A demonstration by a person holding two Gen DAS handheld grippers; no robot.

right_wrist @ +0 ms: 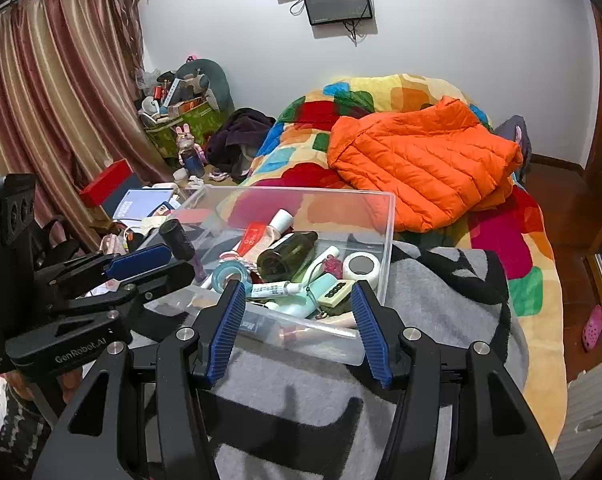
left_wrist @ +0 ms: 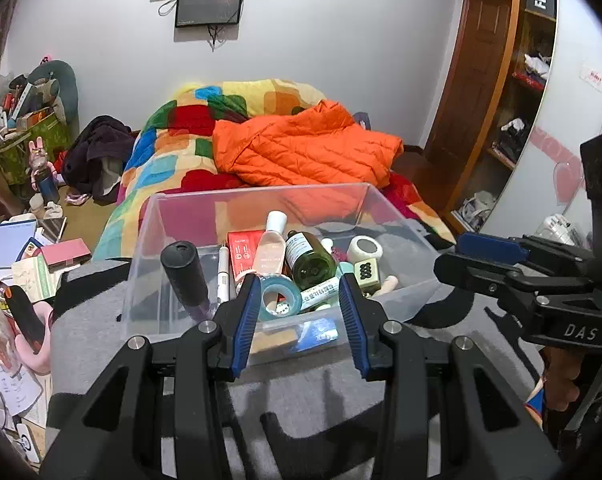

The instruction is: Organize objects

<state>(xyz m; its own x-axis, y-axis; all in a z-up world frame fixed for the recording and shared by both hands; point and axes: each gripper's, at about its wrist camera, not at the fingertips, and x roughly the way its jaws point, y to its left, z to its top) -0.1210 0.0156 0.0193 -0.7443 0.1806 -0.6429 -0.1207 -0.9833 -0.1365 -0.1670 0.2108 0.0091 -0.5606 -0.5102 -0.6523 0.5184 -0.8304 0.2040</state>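
clutter fills a clear bin (left_wrist: pixel 397 216) on a grey blanket (left_wrist: pixel 321 400) at the foot of the bed, with both claws hovering at its near edge.

left claw (left_wrist: pixel 303 320) hangs over the bin's near wall, its blue pads apart and gripping nothing; right claw (right_wrist: pixel 299 328) does the same from the other side, jaws parted and empty. inside the bin lie a green bottle (left_wrist: pixel 309 260), a pink bottle (left_wrist: pixel 271 248) with a white cap, a red box (left_wrist: pixel 243 250), a roll of blue tape (left_wrist: pixel 279 294), a white tape roll (left_wrist: pixel 365 249), a white tube (left_wrist: pixel 321 290), a pen (left_wrist: pixel 223 268) and a tile with dots (left_wrist: pixel 367 272). a black-capped tube (left_wrist: pixel 185 276) leans at the bin's left side. behind it an orange jacket (left_wrist: pixel 305 148) rests on a bright patchwork quilt (left_wrist: pixel 173 140).
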